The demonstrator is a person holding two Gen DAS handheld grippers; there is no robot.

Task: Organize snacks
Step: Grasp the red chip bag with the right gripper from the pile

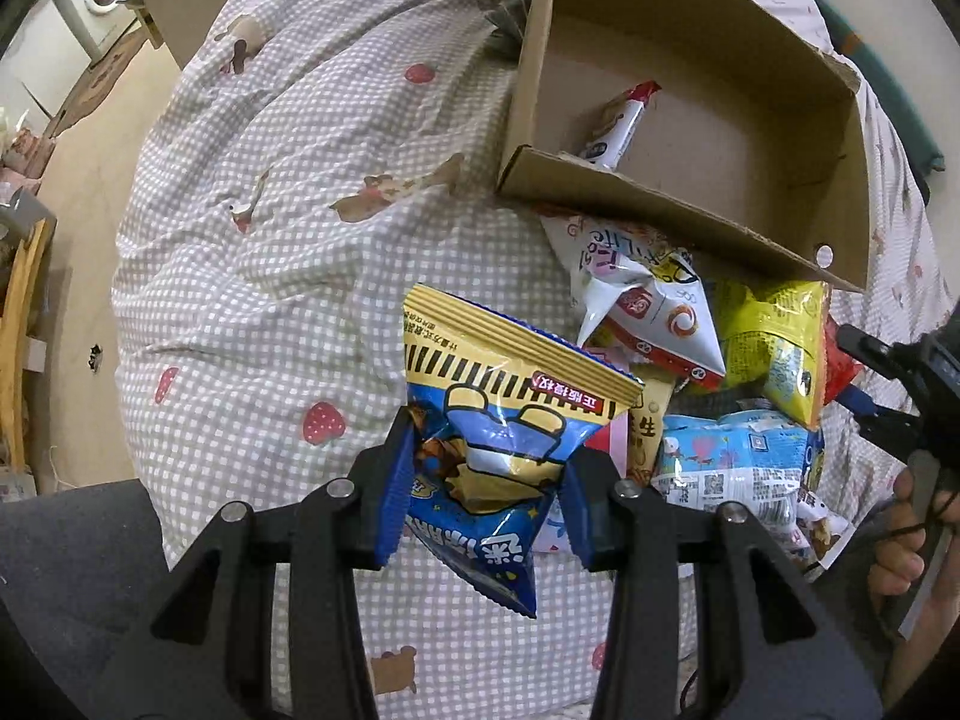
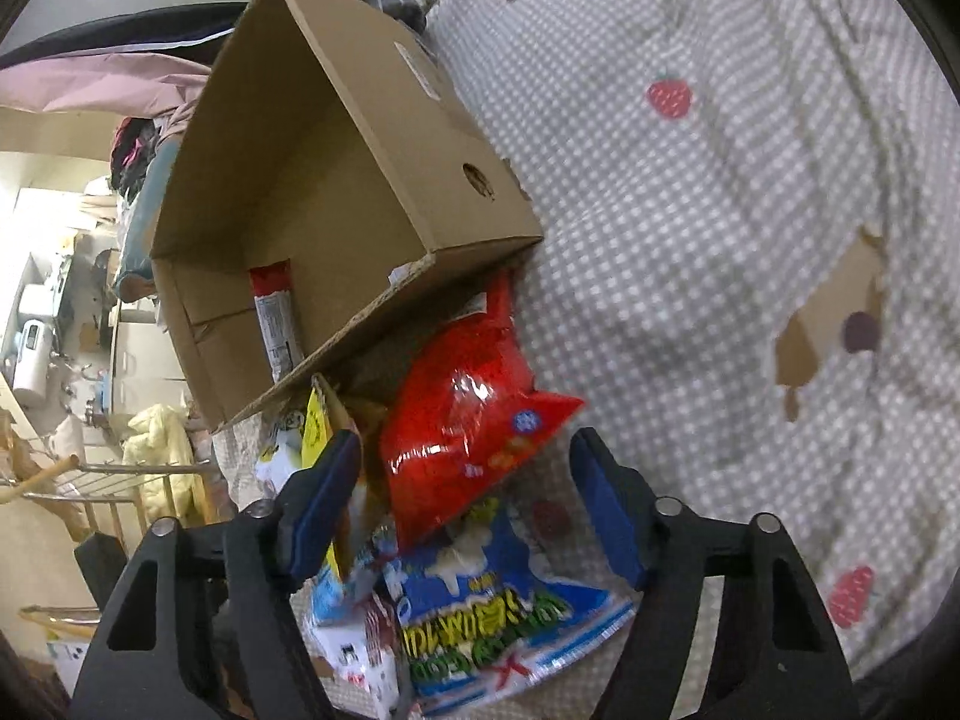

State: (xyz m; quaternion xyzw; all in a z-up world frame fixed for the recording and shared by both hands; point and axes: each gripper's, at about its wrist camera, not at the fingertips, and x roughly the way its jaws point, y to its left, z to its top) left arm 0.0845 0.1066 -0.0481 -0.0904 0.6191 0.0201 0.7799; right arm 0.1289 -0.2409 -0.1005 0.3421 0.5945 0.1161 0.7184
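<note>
The left gripper [image 1: 486, 468] is clenched on a blue and yellow snack bag [image 1: 504, 414], its blue pads pressing the crumpled bag from both sides so that it hangs above the checked bedspread [image 1: 288, 228]. From that bag, a heap of snacks lies at about three o'clock: a white packet with red trim [image 1: 648, 312], a yellow bag [image 1: 774, 342] beside it, and a pale blue packet [image 1: 732, 462] below them. At one o'clock stands the open cardboard box [image 1: 798, 138], with one white and red wrapped bar [image 1: 618, 126] leaning inside against its near wall. At the right edge of this view the other gripper shows, with a hand [image 1: 906, 534] on its handle.

The right gripper [image 2: 468, 510] stands released, jaws apart around the lower end of a red snack bag [image 2: 468, 420]; the pads do not press it. Under the red bag, toward six o'clock, lies a blue and white packet [image 2: 510, 618]. The same box [image 2: 336, 138] sits at eleven o'clock, its near corner resting over the pile, the wrapped bar [image 2: 276, 318] visible inside.
</note>
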